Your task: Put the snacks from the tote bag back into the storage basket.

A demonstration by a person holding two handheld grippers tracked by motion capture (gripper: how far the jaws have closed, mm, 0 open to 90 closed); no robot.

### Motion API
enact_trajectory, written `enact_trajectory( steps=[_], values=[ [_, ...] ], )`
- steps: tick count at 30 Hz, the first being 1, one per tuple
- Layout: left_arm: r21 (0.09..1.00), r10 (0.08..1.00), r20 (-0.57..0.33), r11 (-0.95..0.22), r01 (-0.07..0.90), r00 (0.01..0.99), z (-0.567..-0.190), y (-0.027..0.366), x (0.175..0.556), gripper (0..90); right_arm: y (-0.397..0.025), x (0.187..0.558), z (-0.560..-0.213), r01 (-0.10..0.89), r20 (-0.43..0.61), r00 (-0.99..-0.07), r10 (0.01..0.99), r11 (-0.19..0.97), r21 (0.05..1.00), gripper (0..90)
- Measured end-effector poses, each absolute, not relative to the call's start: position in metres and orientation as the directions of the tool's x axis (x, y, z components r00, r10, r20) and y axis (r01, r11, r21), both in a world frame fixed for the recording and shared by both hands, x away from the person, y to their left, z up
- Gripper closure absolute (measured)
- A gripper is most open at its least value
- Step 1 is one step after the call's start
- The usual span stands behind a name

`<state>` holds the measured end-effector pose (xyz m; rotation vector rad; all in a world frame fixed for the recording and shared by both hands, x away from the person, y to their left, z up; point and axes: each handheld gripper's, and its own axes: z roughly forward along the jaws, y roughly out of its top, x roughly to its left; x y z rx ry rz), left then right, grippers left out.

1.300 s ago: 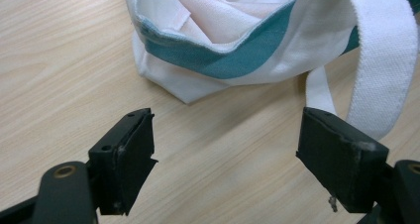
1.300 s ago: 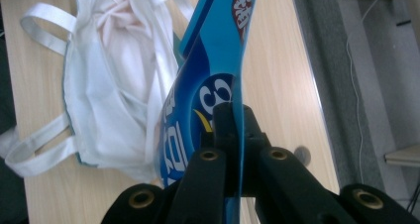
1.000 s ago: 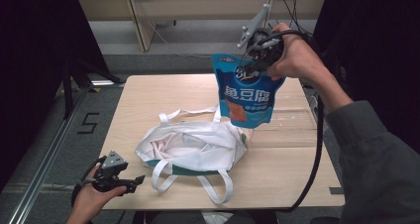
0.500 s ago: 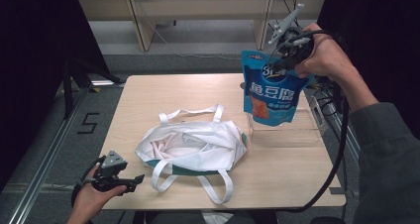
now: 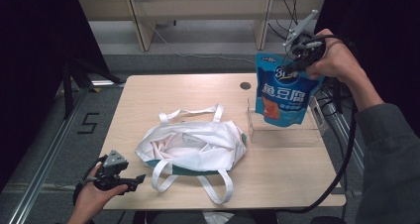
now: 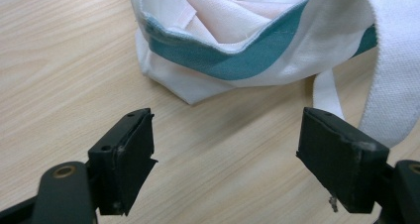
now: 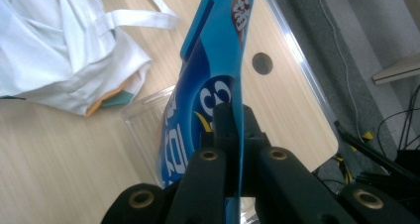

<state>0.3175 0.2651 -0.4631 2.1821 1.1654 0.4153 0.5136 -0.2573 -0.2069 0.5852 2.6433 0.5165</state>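
**A:** Where is the blue bag [image 5: 283,92] right now?

**B:** It is up in the air, over the right side of the table [image 5: 163,87]. It hangs straight down above a clear box [image 5: 284,127] that sits on the table. The bottom of the bag looks like it dips just inside the top of the box.

**A:** What holds it?

**B:** The right gripper [image 5: 295,64]. Its two black jaws are pressed tight on the top edge of the bag. In the right gripper view you can see the thin blue edge squeezed between them [image 7: 234,130].

**A:** How is that arm held?

**B:** The right hand [image 5: 333,60] is lifted high, up past the far edge of the table. The arm in the grey sleeve [image 5: 386,149] comes in from the right side and bends up to it. The gripper points down and to the left.

**A:** And the other hand?

**B:** The left hand [image 5: 91,194] is low, at the near left corner of the table. It holds the left gripper [image 5: 132,180] flat, pointing at the white cloth bag [image 5: 193,144]. Its jaws are wide apart with nothing between them. The cloth bag lies near them, not touching.
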Motion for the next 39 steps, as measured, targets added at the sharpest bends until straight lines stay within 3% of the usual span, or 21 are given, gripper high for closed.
enact_trajectory(
  steps=[28,39],
  values=[
    [0.646,0.824,-0.007,-0.429,0.631,0.567,-0.464,0.264,0.317,21.4,-0.262,0.516,-0.275,0.310,-0.177,-0.889,0.422,0.839,0.447,90.0],
    [0.642,0.824,-0.010,-0.429,0.635,0.567,-0.465,0.263,0.318,21.4,-0.278,0.510,-0.284,0.393,-0.150,-0.832,0.534,0.758,0.520,88.1]
  ],
)
